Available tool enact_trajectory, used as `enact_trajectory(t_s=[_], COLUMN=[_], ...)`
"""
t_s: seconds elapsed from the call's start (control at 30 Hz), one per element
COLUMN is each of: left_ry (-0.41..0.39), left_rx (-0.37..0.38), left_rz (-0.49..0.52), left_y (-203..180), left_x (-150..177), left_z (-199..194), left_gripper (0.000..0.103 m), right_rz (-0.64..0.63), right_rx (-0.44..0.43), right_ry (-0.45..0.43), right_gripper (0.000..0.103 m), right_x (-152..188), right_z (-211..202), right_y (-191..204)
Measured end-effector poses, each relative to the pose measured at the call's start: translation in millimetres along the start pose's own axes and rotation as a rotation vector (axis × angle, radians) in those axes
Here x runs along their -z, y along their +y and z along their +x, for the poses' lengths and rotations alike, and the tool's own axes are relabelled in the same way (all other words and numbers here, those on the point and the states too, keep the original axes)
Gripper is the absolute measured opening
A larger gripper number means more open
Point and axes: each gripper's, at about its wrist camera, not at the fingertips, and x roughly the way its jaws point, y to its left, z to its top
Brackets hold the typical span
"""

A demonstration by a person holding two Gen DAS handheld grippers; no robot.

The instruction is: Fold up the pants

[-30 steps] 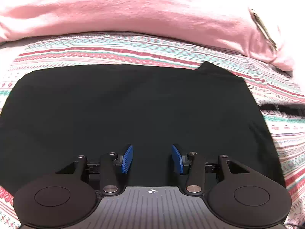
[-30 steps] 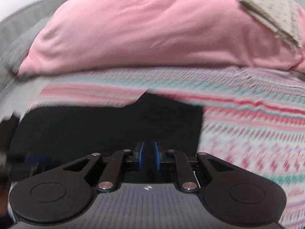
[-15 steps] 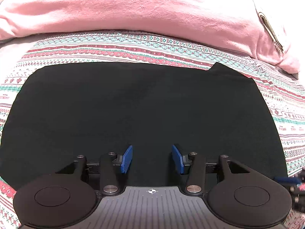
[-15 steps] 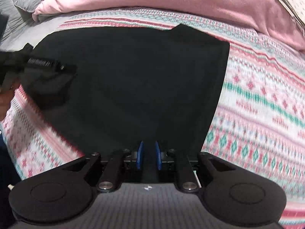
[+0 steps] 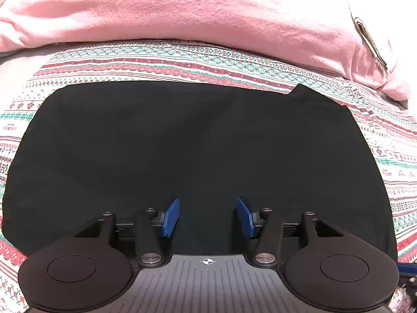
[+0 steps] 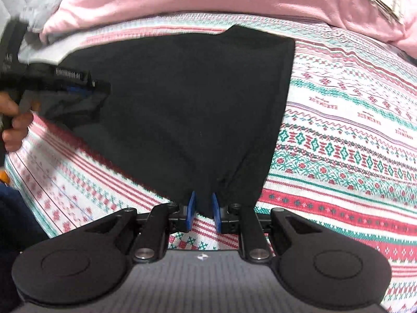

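Lying flat on a striped bedspread (image 5: pixel 161 65), black pants (image 5: pixel 198 140) fill the frame as the left gripper (image 5: pixel 208 217) hovers agape, the right gripper (image 6: pixel 204 210) nipping their 6 o'clock hem.

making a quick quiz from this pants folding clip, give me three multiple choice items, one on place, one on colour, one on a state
1. Where does the pink blanket lie relative to the black pants?
A. beyond their far edge
B. under them
C. folded inside them

2. What colour are the gripper pads?
A. red
B. blue
C. white

3. How does the left gripper stand?
A. clamped on the blanket
C. open over the pants
B. shut on a pillow

Answers:
1 A, striped bedspread shows between them.
2 B, blue in both wrist views.
3 C, wide gap, nothing pinched.
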Motion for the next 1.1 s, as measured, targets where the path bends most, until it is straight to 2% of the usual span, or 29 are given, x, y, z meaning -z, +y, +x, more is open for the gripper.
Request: enact_trajectory(t_s=[0.07, 0.13, 0.2, 0.3, 0.37, 0.47, 0.53, 0.57, 0.6, 0.7, 0.83, 0.97, 1.1], left_ry=[0.0, 0.001, 0.0, -0.006, -0.002, -0.003, -0.006, -0.007, -0.005, -0.004, 0.006, -0.002, -0.009], left_rx=[0.005, 0.011, 0.013, 0.025, 0.039, 0.058, 0.077, 0.085, 0.092, 0.088, 0.072, 0.06, 0.063], left_rz=[-0.01, -0.02, -0.031, -0.025, -0.003, 0.033, 0.056, 0.068, 0.082, 0.112, 0.094, 0.088, 0.097], left_y=[2, 4, 6, 3, -4, -18, -27, -31, -34, -42, -36, -33, -34], left_x=[0, 0, -1, -1, -1, 1, 3, 4, 5, 8, 8, 7, 9], left_z=[-1, -2, -3, -4, -3, -3, -3, -3, -2, 0, 7, 10, 10], left_gripper=[0.05, 0.05, 0.05, 0.05, 0.05, 0.05, 0.051, 0.051, 0.052, 0.052, 0.053, 0.054, 0.06], right_rz=[0.097, 0.243, 0.387, 0.547, 0.605, 0.673, 0.739, 0.773, 0.796, 0.798, 0.818, 0.846, 0.863], right_rx=[-0.022, -0.042, -0.041, -0.074, -0.129, -0.187, -0.237, -0.263, -0.285, -0.303, -0.334, -0.336, -0.353], right_ry=[-0.056, -0.129, -0.174, -0.155, -0.13, -0.142, -0.158, -0.167, -0.176, -0.197, -0.235, -0.279, -0.286], right_gripper=[0.019, 0.027, 0.029, 0.029, 0.029, 0.03, 0.036, 0.043, 0.047, 0.047, 0.048, 0.045, 0.041], right_x=[2, 9, 20, 38, 46, 51, 56, 59, 60, 55, 51, 49, 46], right_z=[-14, -27, -34, -28, -20, -15, -12, -10, -8, -3, 3, 7, 13], right_y=[-13, -33, -55, -80, -84, -89, -94, -97, -99, -93, -84, -79, -74])
